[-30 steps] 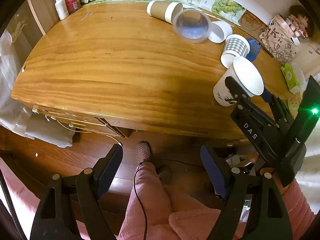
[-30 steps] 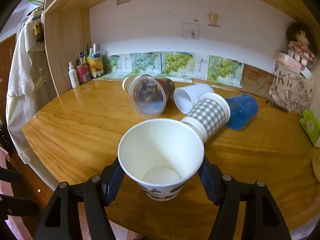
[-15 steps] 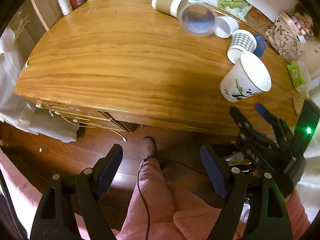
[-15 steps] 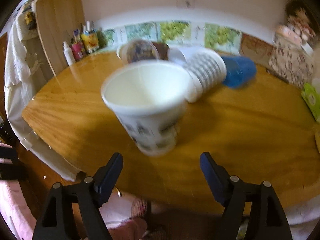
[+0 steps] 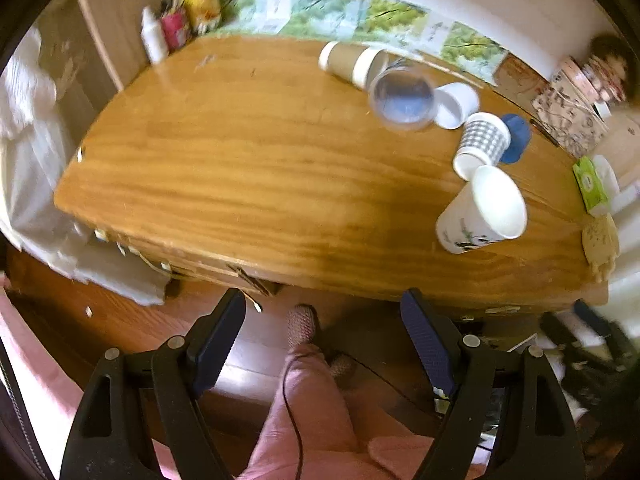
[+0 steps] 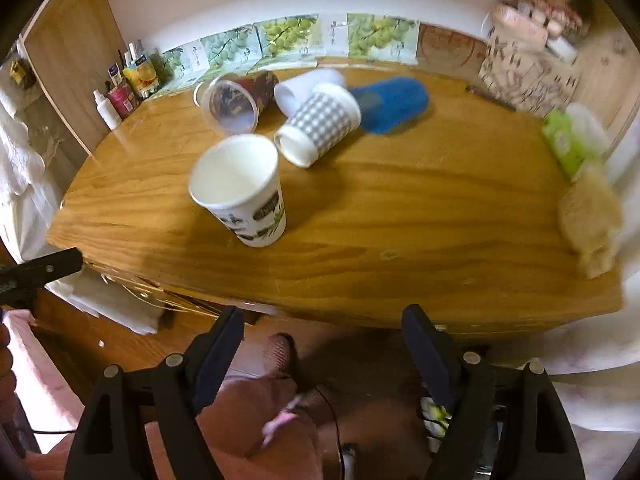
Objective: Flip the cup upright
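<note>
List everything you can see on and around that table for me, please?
Panda-print paper cup: 1, white, upright near the front edge.
Checked cup: 1, grey-white, on its side behind it.
Blue cup: 1, on its side, beside the checked one.
Plain cup: 1, white, on its side.
Clear cup: 1, on its side.
Brown cup: 1, on its side at the back.
Bottles: several, back left corner.
Tissue pack: 1, green, right edge.
Table: 1, wooden.
Left gripper: open, off the table.
Right gripper: open, off the table.
</note>
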### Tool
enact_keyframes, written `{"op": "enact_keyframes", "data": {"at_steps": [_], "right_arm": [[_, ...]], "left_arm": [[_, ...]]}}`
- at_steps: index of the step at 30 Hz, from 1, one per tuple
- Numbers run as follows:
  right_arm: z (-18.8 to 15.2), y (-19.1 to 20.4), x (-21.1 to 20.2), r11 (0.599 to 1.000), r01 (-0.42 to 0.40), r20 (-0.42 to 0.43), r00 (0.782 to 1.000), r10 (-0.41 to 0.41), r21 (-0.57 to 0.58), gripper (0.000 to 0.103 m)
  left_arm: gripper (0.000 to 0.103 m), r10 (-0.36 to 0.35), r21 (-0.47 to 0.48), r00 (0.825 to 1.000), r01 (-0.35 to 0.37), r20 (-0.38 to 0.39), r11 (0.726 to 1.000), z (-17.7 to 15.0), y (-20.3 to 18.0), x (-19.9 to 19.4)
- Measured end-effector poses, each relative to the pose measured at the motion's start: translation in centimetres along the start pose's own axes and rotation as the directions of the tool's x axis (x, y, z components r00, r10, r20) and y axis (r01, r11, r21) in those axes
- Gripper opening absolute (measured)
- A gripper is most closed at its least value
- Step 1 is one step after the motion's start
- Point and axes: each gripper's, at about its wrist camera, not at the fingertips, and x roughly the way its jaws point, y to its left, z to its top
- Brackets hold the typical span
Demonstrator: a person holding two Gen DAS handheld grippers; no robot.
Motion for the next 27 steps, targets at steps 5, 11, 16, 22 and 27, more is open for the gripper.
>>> {"op": "enact_keyframes", "data": {"at_steps": [5, 11, 16, 22, 27], "right_arm": [[1.5, -0.2, -5.0, 0.998, -0.005, 0.009, 1.0, 0.004, 0.06, 0.083], [1.5, -0.5, -9.9, 0.987, -0.054, 0.096, 0.995, 0.039, 0.154, 0.084], [0.5, 0.1, -11.8, 0.974, -0.085, 0.178, 0.983, 0.048, 0.209, 0.087], [-0.5, 0.8, -13.7, 0.981, -0.057, 0.26, 0.966, 0.007, 0.185, 0.087], [-1.4, 0.8, -16.4, 0.984, -0.037, 0.396, 0.918, -0.036, 0.177, 0.087]], "left_arm": [[0.083, -0.062, 0.066, 0.994, 0.056, 0.093, 0.996, 1.0, -1.9, -3.6], [0.083, -0.138, 0.088, 0.962, 0.12, 0.236, 0.989, 1.9, -2.9, -9.1], [0.083, -0.113, 0.077, 0.934, 0.092, 0.34, 0.993, 1.1, -3.1, -12.0], [0.091, -0.095, 0.141, 0.893, 0.035, 0.441, 0.989, -0.4, -4.0, -14.3], [0.099, -0.072, 0.154, 0.849, -0.011, 0.523, 0.988, -1.7, -4.5, -16.0]]}}
